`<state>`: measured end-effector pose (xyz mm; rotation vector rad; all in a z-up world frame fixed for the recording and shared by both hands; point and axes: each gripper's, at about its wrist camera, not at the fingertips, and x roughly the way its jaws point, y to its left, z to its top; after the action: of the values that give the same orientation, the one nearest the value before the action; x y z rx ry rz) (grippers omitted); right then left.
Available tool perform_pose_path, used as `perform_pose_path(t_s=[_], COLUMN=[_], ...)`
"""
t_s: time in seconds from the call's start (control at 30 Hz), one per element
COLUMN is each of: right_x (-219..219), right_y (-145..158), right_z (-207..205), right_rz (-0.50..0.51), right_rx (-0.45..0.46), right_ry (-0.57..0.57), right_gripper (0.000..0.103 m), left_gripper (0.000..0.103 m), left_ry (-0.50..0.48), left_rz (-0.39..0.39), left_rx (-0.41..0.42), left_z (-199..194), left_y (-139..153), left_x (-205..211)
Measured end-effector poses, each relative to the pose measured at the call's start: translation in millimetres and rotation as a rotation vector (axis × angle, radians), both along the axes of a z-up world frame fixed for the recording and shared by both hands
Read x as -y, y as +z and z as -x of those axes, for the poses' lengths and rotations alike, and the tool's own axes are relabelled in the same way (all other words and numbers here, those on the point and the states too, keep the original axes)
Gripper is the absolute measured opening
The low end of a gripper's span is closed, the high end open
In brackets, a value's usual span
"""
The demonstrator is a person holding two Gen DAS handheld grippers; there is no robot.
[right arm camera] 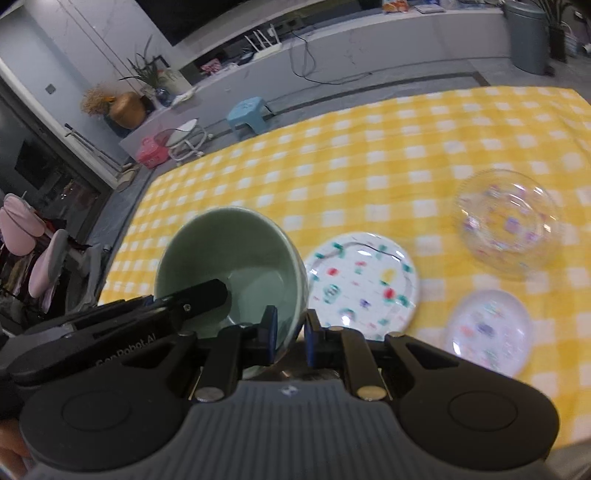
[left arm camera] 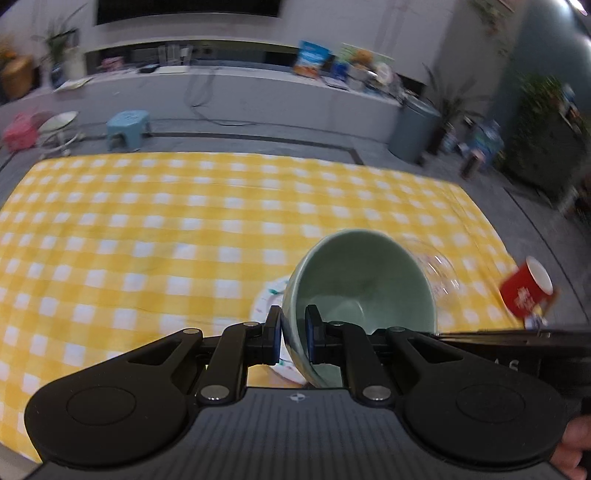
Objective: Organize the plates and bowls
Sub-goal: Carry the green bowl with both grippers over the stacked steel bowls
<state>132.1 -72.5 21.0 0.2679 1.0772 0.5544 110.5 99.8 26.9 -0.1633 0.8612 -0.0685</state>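
Yellow-and-white checked tablecloth point(right arm camera: 369, 155) covering the work surface. Green ceramic bowl point(left arm camera: 362, 288) lifted and tilted above the cloth, gripped on its rim from both sides: left gripper point(left arm camera: 292, 334) clenched on the near wall, one pad inside and one outside; right gripper point(right arm camera: 290, 334) clamped on the opposite wall the same way. White patterned plate point(right arm camera: 364, 280) flat on the cloth just beside the bowl. Clear glass bowl point(right arm camera: 506, 229) further right. Small patterned dish point(right arm camera: 489, 328) near it. Red cup point(left arm camera: 526, 290) tilted, at the cloth's right edge.

Home living room, wall TV point(left arm camera: 186, 11) over low media ledge point(left arm camera: 229, 79), potted plants point(right arm camera: 147, 72), blue stool point(left arm camera: 127, 129), laundry rack point(right arm camera: 33, 251)
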Motion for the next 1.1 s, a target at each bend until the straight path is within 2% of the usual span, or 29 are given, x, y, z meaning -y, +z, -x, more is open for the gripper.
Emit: perform_pose_path(t_s=[0.1,0.2,0.37,0.5,0.63,0.87,1.1], right_x=[15,28,44,46,46,44,33], right_y=[0,-1,-8,-14,-23,-42,-55], right_z=[5,12,24,35,42,39,40], right_rz=[0.005,-0.002,-0.045,-0.046,-0.054,-0.059,-0.08], right_rx=[-0.034,-0.07,-0.138,-0.154,-0.187,-0.255,-0.326], right_ry=[-0.002,-0.01,-0.029,-0.033,-0.036,-0.048,-0.025], right_gripper=[0.013,0.014,0.014,0.014,0.015,0.016,0.017], left_gripper=[0.015,0.015,0.015,0.016,0.016,0.016,0.026], left_ry=[-0.067,-0.114,-0.203,-0.275,-0.286,-0.301,-0.336], left_rz=[-0.04,-0.059,-0.092,-0.163,-0.146,-0.167,-0.28], left_rx=[0.007,-0.023,-0.035,-0.045,-0.075,-0.148,-0.185], left_z=[4,6,13,23,18,11,17], left_y=[2,2,1,-3,-10,-28,-37], left_x=[16,28,41,54,55,54,59])
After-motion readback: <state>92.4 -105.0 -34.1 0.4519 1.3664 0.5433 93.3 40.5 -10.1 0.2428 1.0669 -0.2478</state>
